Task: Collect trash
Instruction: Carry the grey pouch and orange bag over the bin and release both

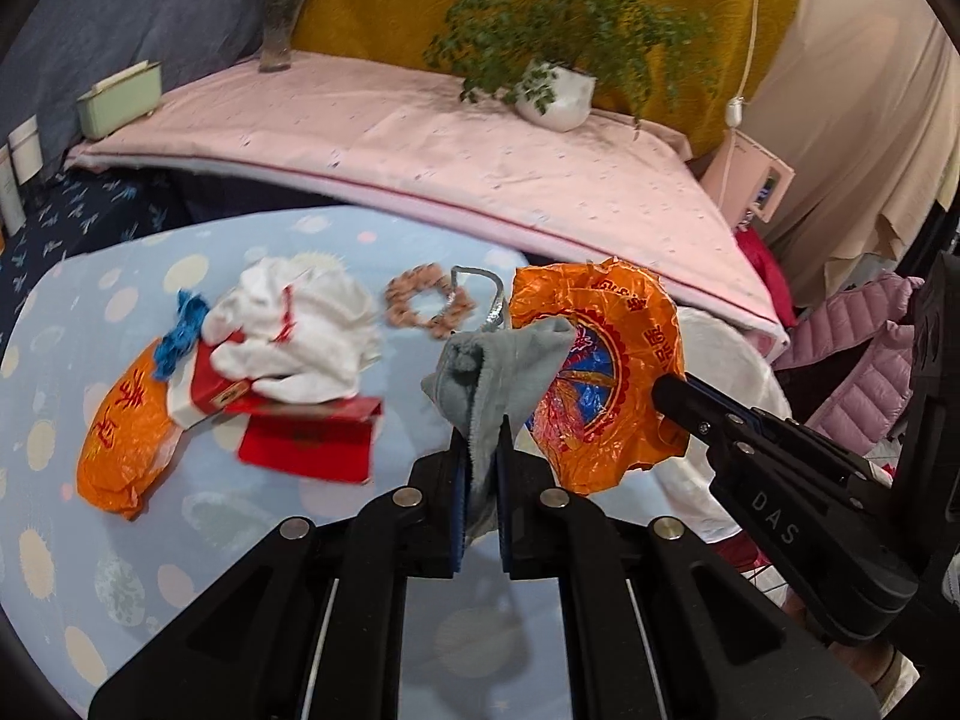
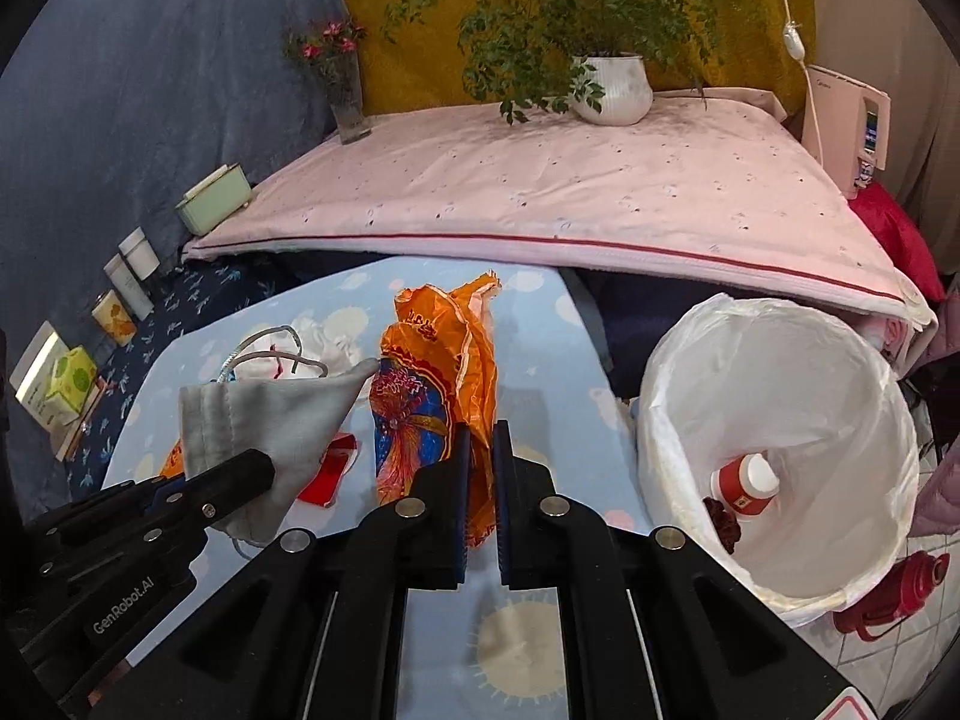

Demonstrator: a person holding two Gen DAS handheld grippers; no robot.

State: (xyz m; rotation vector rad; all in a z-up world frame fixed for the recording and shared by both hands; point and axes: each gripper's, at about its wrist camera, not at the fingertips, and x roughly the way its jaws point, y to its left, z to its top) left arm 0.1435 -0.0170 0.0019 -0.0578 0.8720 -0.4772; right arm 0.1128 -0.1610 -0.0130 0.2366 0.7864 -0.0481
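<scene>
My left gripper (image 1: 483,438) is shut on a grey face mask (image 1: 498,372), held above the blue spotted table (image 1: 180,540). My right gripper (image 2: 480,432) is shut on a crumpled orange plastic bag (image 2: 438,396), also lifted. Each gripper shows in the other's view: the right one (image 1: 666,390) with the orange bag (image 1: 600,360), the left one (image 2: 258,465) with the mask (image 2: 270,414). On the table lie a second orange bag (image 1: 120,444), red packets (image 1: 306,438), a white crumpled cloth (image 1: 294,330), a blue scrap (image 1: 180,330) and a scrunchie (image 1: 429,300).
A bin with a white liner (image 2: 774,360) stands right of the table, a red white-capped bottle (image 2: 747,480) inside it. Behind is a pink-covered ledge (image 2: 540,192) with a potted plant (image 2: 612,90) and vase (image 2: 348,102). A red flask (image 2: 900,594) lies on the floor.
</scene>
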